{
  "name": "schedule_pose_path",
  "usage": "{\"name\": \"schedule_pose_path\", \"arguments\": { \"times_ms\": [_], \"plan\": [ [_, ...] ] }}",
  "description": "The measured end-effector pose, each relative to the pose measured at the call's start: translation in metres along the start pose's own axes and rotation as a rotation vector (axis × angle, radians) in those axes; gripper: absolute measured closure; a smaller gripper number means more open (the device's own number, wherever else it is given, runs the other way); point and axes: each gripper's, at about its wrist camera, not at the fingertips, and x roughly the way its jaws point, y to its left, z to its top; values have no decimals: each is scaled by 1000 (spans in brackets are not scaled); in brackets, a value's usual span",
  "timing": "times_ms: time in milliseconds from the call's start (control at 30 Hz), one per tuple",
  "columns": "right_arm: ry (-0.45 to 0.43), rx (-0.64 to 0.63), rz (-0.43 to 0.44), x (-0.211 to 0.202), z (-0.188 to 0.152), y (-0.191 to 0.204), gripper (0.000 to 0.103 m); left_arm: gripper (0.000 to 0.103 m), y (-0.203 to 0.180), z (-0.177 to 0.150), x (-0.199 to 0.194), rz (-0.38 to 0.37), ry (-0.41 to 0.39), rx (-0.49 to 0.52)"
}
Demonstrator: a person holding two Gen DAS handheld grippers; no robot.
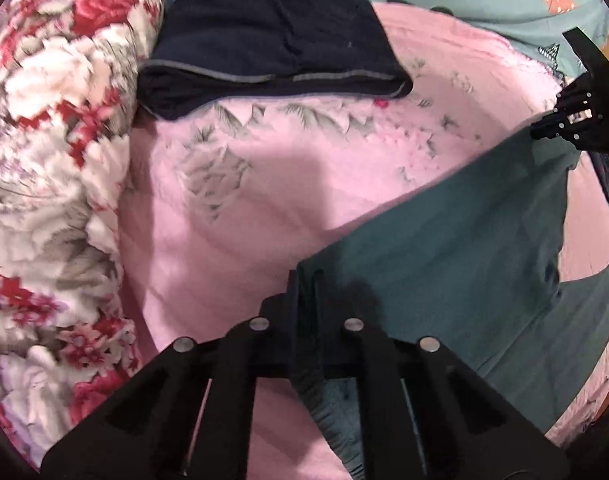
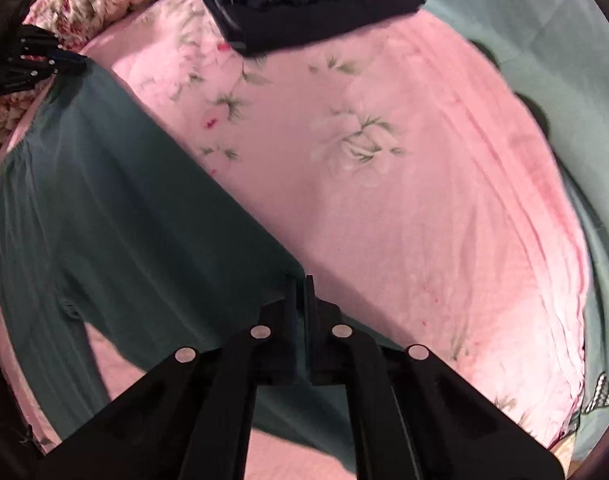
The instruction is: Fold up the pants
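Both fingers' (image 1: 306, 280) tips behind pants (image 1: 464, 240)

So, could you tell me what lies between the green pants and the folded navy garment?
Only bare pink sheet separates the green pants from the navy garment, shown in both wrist views.

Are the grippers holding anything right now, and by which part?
Both are shut on the green pants: the left gripper pinches one corner of an edge, the right gripper the other corner, the edge stretched between them.
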Motion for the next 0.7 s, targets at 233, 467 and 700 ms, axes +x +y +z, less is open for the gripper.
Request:
{"name": "schedule_pose_path", "arguments": {
  "times_ms": [233,467,700],
  "plan": [
    [-137,15,-18,-87,-33,22,101,97,-16,-12,-63,-1,-114,74],
    [-153,-22,6,-137,-103,97,101,97,-51,-65,-111,-12,-146,168],
    [-59,-13,69,-101,-180,197,101,97,-73,-152,-90,-34,-13,186]
  ]
}}
